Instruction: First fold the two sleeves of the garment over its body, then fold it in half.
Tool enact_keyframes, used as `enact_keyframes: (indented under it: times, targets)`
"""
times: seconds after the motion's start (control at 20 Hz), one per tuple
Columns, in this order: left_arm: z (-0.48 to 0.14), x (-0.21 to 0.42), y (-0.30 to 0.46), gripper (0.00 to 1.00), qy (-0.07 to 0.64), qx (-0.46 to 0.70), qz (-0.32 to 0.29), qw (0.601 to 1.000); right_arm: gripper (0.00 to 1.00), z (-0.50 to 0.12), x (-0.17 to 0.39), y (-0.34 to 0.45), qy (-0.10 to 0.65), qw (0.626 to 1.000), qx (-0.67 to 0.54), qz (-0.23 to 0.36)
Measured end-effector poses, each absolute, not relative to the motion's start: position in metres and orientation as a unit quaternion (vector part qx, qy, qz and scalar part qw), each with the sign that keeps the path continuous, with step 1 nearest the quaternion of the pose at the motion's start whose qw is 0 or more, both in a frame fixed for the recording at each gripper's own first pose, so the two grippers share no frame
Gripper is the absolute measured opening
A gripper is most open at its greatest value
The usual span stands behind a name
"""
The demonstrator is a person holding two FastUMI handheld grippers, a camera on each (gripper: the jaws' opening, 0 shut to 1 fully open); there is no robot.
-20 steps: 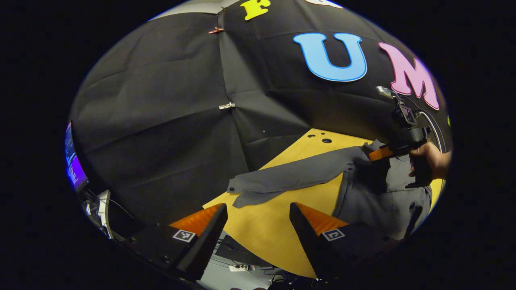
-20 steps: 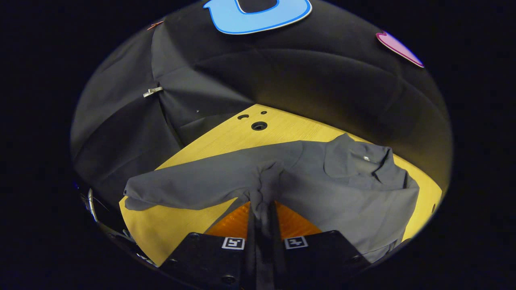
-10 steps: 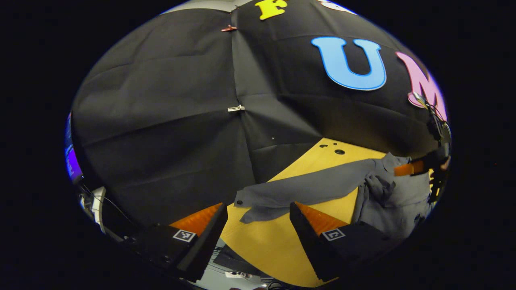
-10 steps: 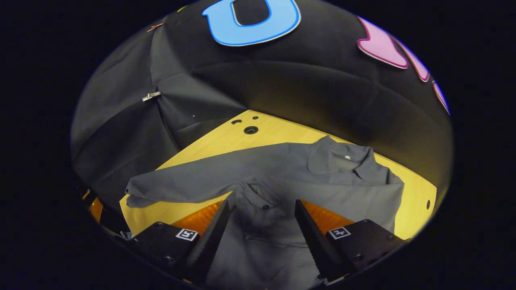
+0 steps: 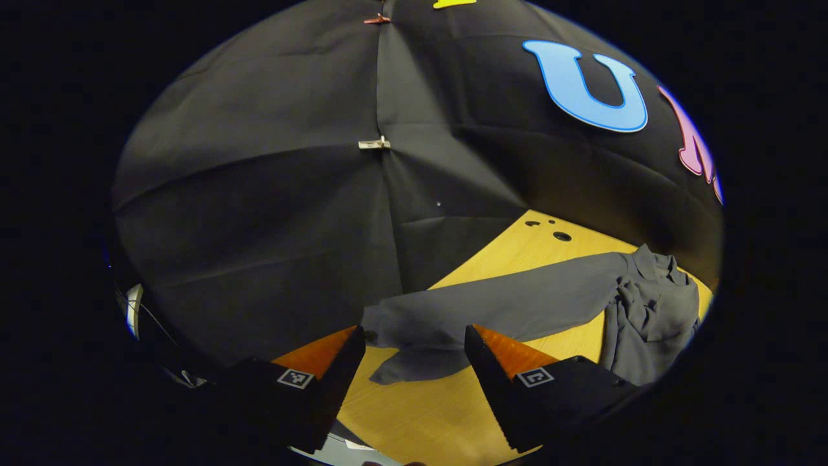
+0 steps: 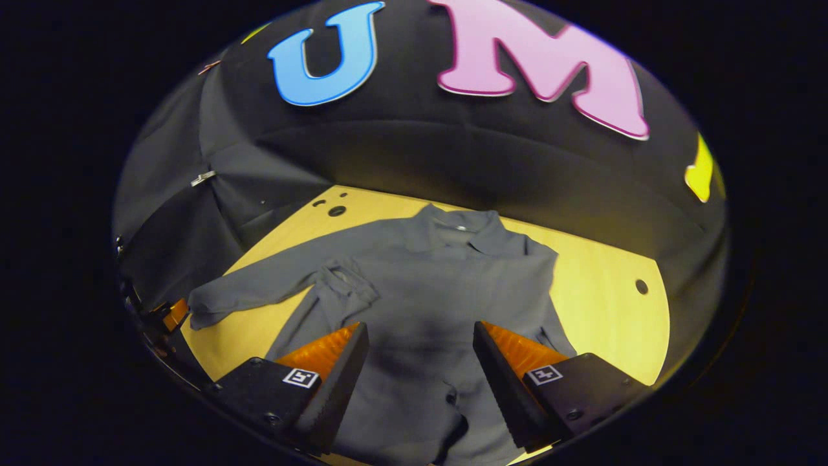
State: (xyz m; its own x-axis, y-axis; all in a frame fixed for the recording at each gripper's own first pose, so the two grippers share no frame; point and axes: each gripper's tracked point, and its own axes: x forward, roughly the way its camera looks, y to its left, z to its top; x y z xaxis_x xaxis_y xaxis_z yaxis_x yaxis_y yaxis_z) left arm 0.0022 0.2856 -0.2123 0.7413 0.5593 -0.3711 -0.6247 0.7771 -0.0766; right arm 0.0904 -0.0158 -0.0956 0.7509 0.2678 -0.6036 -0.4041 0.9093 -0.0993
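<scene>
Two grippers were in our hands, and both had their fingers spread wide with nothing between them. In the left gripper view, we saw the left gripper [image 5: 414,362] low over the yellow table [image 5: 446,414], with the cuff of the long sleeve [image 5: 414,336] lying just past its fingertips. That sleeve stretched flat across the table toward the bunched body of the gray garment [image 5: 653,317]. In the right gripper view, we saw the right gripper [image 6: 420,362] above the garment [image 6: 446,285], which lay spread on the table [image 6: 601,291] with its collar [image 6: 459,226] at the far side. One folded sleeve [image 6: 339,285] rested crumpled on the body. Past it, the left gripper [image 6: 171,314] peeked in beside the long sleeve's cuff.
</scene>
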Motion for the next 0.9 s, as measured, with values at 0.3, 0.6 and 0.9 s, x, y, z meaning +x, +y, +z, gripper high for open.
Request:
enact_keyframes:
  times: [0.3, 0.6, 0.9]
  targets:
    - [-0.246, 0.034, 0.315, 0.98, 0.205, -0.079, 0.315, 0.923, 1.0, -0.098, 0.052, -0.089, 0.314, 0.939, -0.08, 0.11]
    - [-0.275, 0.052, 0.319, 0.97, 0.251, -0.087, 0.283, 0.922, 1.0, -0.101, 0.019, -0.141, 0.329, 0.942, -0.046, 0.048]
    - [-0.28, 0.06, 0.306, 0.78, 0.264, -0.081, 0.225, 0.934, 0.99, -0.105, -0.024, -0.165, 0.346, 0.937, -0.044, 0.034]
